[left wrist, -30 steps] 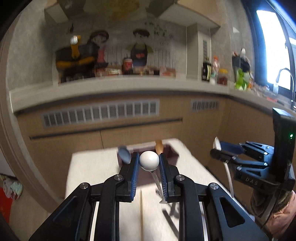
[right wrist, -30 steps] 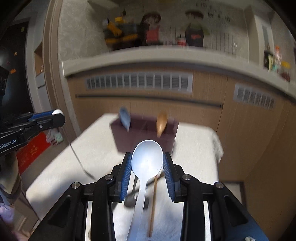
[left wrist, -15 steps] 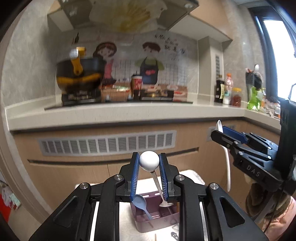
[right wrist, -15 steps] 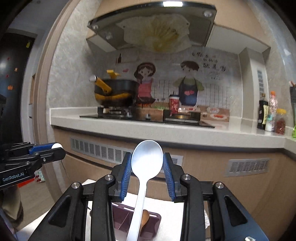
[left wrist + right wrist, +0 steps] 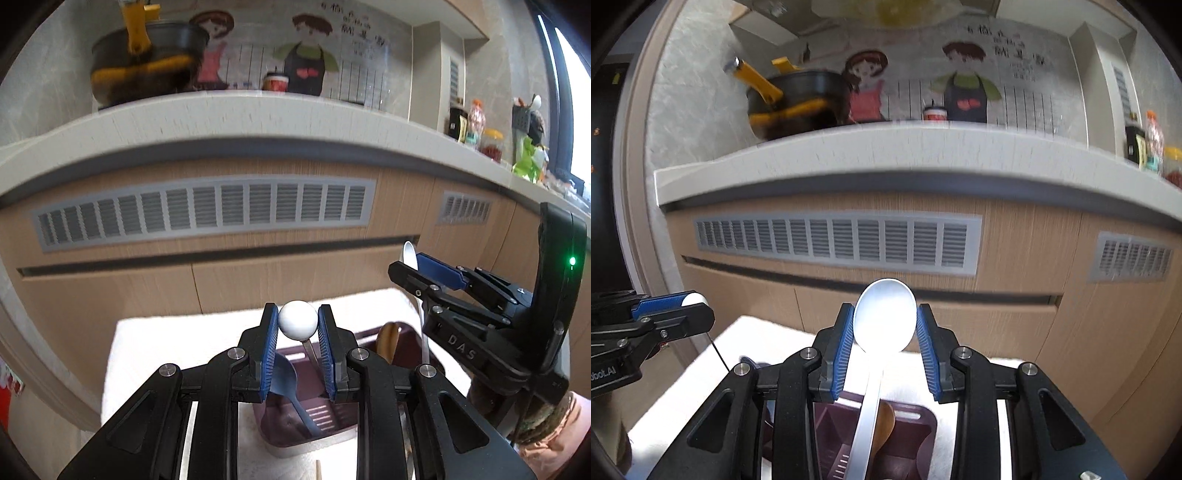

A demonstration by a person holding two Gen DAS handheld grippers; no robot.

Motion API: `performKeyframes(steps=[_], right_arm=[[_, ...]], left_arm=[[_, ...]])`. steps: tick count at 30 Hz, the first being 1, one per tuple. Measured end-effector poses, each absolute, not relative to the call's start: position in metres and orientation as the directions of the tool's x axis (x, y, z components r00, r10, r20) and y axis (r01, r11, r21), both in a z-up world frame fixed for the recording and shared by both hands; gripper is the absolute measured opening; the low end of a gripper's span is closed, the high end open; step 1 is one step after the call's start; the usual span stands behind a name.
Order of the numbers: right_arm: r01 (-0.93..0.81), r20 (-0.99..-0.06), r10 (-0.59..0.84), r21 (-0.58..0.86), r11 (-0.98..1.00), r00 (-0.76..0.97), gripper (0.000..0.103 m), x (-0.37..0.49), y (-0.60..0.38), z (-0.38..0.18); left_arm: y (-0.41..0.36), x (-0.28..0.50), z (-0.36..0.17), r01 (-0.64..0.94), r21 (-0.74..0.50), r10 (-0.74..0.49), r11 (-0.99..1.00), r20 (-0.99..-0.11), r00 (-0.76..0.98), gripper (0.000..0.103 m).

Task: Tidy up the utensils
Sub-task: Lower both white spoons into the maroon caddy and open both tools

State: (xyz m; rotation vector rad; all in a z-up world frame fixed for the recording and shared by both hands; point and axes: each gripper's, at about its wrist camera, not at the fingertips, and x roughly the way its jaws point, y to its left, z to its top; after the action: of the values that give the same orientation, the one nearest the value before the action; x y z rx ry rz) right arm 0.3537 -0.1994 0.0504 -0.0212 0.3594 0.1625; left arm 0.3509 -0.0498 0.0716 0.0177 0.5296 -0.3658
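Grippers both loaded. Left gripper (image 5: 298,325) clenched a ball-ended utensil (image 5: 297,320), stem hanging toward 6 o'clock above the caddy (image 5: 314,441). Right gripper (image 5: 885,321) gripped a white spoon (image 5: 885,314) by the bowl, handle pointing at 6 o'clock, over the caddy's compartment with the wooden spoon (image 5: 884,424). Probably lower next.

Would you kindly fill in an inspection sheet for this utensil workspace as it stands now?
Surface: white cloth-covered table.
Job's things: maroon utensil caddy holds a blue spoon and a wooden spoon.
Clutter: a wooden stick at the near edge.
Grippers: left gripper shut on a white ball-ended utensil; right gripper shut on a white spoon.
Cables: nothing seen.
Surroundings: kitchen counter, pot, vent grilles.
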Motion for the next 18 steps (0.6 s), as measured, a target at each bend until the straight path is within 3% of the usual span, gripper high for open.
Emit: performKeyframes(steps=[8, 10, 12, 15, 18], right_arm=[[-0.135, -0.377, 0.115, -0.026, 0.991, 0.919, 0.033, 0.369, -0.198, 0.017], [-0.147, -0.403, 0.132, -0.007, 0.989, 0.906, 0.043, 0.369, -0.202, 0.015], [-0.143, -0.402, 0.133, 0.007, 0.990, 0.906, 0.061, 0.363, -0.206, 0.015], [-0.119, -0.389, 0.111, 0.004, 0.993, 0.914, 0.066, 0.348, -0.213, 0.015], [-0.102, -0.436, 0.124, 0.074, 0.992, 0.891, 0.069, 0.330, -0.226, 0.009]], left_arm=[[-0.051, 0.369, 0.047, 0.323, -0.137, -0.343, 0.936, -0.548, 0.763, 0.027], [-0.050, 0.366, 0.047, 0.322, -0.138, -0.344, 0.937, -0.542, 0.767, 0.038], [-0.049, 0.361, 0.048, 0.316, -0.136, -0.338, 0.939, -0.531, 0.777, 0.057], [-0.044, 0.350, 0.049, 0.305, -0.145, -0.335, 0.941, -0.516, 0.788, 0.058], [-0.036, 0.336, 0.046, 0.282, -0.171, -0.330, 0.944, -0.518, 0.789, 0.062]])
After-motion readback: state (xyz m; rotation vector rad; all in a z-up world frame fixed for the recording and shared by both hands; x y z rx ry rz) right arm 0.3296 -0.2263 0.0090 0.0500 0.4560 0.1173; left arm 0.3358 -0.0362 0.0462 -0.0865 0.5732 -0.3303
